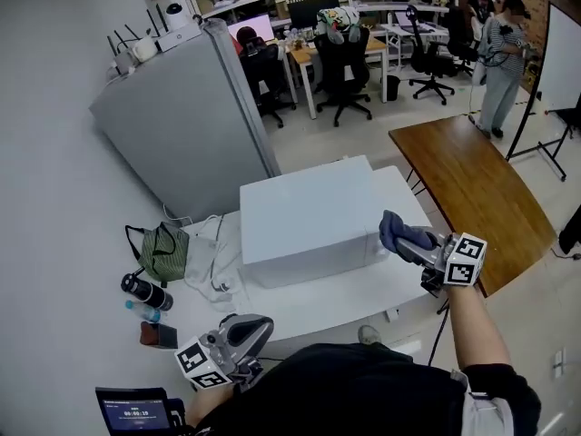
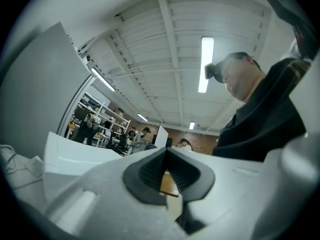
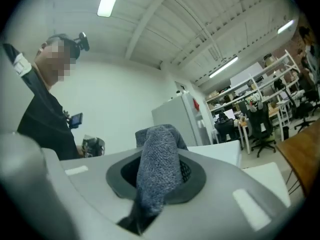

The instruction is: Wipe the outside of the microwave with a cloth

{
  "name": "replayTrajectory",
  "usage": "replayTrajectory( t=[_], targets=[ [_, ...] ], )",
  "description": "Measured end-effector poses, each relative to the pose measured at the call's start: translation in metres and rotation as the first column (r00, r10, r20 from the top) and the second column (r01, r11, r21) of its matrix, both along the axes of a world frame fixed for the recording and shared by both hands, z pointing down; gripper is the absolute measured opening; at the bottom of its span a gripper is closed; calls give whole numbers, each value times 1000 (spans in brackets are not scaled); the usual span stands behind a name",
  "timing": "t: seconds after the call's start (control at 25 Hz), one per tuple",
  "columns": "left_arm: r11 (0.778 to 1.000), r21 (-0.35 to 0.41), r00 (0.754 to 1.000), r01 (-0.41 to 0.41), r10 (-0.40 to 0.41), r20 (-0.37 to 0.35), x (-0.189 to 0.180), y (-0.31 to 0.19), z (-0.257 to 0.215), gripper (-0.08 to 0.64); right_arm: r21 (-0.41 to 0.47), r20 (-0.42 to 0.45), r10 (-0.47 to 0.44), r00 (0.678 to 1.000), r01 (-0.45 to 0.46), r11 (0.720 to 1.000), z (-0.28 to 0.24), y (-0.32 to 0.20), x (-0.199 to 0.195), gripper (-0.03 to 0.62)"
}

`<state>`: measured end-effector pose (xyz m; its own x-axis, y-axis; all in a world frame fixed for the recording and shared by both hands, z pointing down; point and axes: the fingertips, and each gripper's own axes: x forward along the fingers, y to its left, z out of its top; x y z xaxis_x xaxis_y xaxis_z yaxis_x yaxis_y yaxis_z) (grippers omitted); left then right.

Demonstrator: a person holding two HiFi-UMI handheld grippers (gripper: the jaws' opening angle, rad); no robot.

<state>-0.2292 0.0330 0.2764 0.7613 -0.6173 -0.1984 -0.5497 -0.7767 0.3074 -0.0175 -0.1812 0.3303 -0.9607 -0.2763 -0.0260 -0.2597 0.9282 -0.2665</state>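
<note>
The white microwave (image 1: 309,216) stands on a white table (image 1: 318,302), its pale side also showing in the right gripper view (image 3: 220,151). My right gripper (image 1: 408,242) is shut on a blue-grey cloth (image 1: 399,232) and holds it at the microwave's right end, close to or touching its side. In the right gripper view the cloth (image 3: 157,164) bulges up between the jaws of that gripper (image 3: 159,184). My left gripper (image 1: 254,328) hangs low by the table's front edge, near my body. Its jaws (image 2: 167,176) are shut on nothing and point upward.
A grey cabinet (image 1: 182,125) stands behind the table at the left. A green bag (image 1: 162,252), a dark bottle (image 1: 145,291) and a white cable (image 1: 213,266) lie left of the microwave. A brown wooden table (image 1: 472,184) is to the right; a person (image 1: 501,62) and office chairs stand beyond.
</note>
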Motion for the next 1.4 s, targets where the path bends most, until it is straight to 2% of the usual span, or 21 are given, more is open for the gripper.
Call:
replayTrajectory(
  t=[0.16,0.28,0.48,0.56,0.72,0.84,1.0,1.12,1.24,1.4],
  targets=[
    [995,-47,994,-92,89,-55,-69,25,-11,3,-95,16,-60,998,62,994,-26,82,-100,52],
    [991,-31,989,-131,129,-68,-70,45,-22,3,-116,13,-107,994,107,987,-35,134,-125,54],
    [990,-1,988,-143,143,-52,-48,75,-45,3,-88,40,-139,989,142,986,-70,180,-115,54],
    [991,2,990,-137,137,-33,-30,89,-51,3,-72,46,-153,987,156,985,-81,200,-100,54],
    [995,9,993,-103,104,-48,31,117,-55,3,-75,57,-183,981,187,979,-83,242,-45,54],
    [996,-19,994,-89,88,-62,80,142,-50,3,-94,39,-196,980,199,976,-70,273,-2,54],
    [995,-56,996,-81,79,-33,128,172,-48,3,-117,8,-175,985,175,978,-58,295,42,54],
    [998,-36,999,-48,47,-6,122,193,-73,3,-116,4,-143,990,143,983,-74,309,40,54],
    [999,-24,999,-33,33,3,100,216,-93,3,-64,-36,-130,991,128,990,-98,331,21,52],
    [999,-42,999,-34,34,1,80,232,-74,3,-25,-53,-127,990,126,992,-88,348,-2,52]
  ],
)
